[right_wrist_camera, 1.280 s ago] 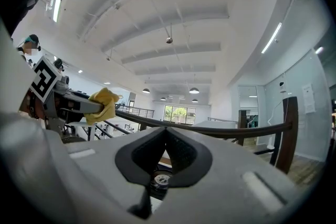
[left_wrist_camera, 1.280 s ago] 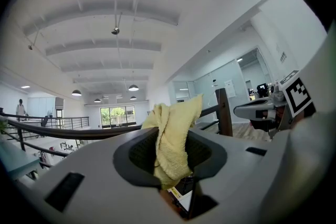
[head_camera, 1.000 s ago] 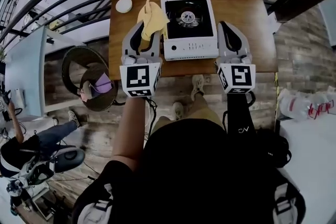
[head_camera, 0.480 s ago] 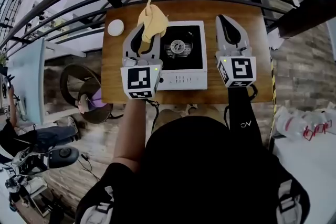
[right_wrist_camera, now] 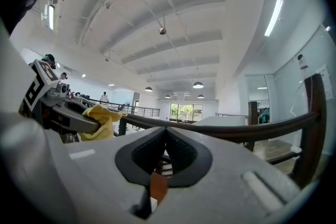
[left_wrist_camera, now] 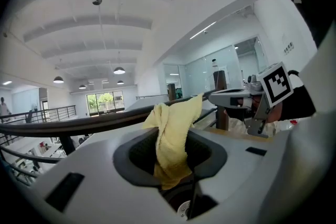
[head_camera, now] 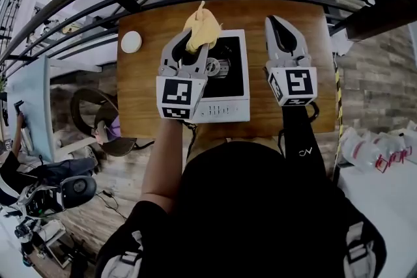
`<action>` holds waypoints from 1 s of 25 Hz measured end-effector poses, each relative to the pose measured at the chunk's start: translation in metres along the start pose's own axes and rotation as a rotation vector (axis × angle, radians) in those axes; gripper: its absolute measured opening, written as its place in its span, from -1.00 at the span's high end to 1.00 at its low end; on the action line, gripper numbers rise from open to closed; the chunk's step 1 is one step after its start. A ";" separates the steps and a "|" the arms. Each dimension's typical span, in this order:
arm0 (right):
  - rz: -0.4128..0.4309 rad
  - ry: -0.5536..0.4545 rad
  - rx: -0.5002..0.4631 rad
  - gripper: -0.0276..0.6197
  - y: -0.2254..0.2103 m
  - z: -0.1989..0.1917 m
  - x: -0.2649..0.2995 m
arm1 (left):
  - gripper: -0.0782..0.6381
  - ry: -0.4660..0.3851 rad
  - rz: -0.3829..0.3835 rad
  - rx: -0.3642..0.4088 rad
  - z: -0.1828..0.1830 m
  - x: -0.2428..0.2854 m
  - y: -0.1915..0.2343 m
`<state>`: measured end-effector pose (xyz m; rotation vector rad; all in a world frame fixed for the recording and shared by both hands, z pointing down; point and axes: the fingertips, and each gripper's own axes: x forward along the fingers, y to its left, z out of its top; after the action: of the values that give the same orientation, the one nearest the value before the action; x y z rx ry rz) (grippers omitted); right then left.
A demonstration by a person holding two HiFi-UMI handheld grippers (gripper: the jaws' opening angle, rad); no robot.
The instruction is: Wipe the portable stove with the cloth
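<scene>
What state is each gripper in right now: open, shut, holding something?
Left gripper: shut on the yellow cloth.
Right gripper: shut, jaw tips together, nothing between them.

Sleeve print: small white letters, seemingly "CN", on the black sleeve (head_camera: 301,153) at 4 o'clock in the head view
Gripper cubes: black-and-white square code patterns on the left gripper (head_camera: 193,41) and right gripper (head_camera: 275,21), no letters or numbers
Stove panel: a row of tiny marks on the portable stove (head_camera: 218,112), along its 6 o'clock edge, too small to read
Bags: red print on the plastic bags (head_camera: 384,154) at the 3 o'clock edge, unreadable
</scene>
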<state>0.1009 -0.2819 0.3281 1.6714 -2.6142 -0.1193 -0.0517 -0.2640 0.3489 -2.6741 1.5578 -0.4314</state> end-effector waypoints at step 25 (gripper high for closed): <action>-0.021 0.113 0.054 0.92 -0.014 -0.044 -0.018 | 0.47 0.480 -0.171 0.034 -0.139 0.106 -0.048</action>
<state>0.1243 -0.2732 0.3709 1.6693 -2.5404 0.0435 0.0043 -0.3129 0.5142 -2.8265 1.3838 -1.1679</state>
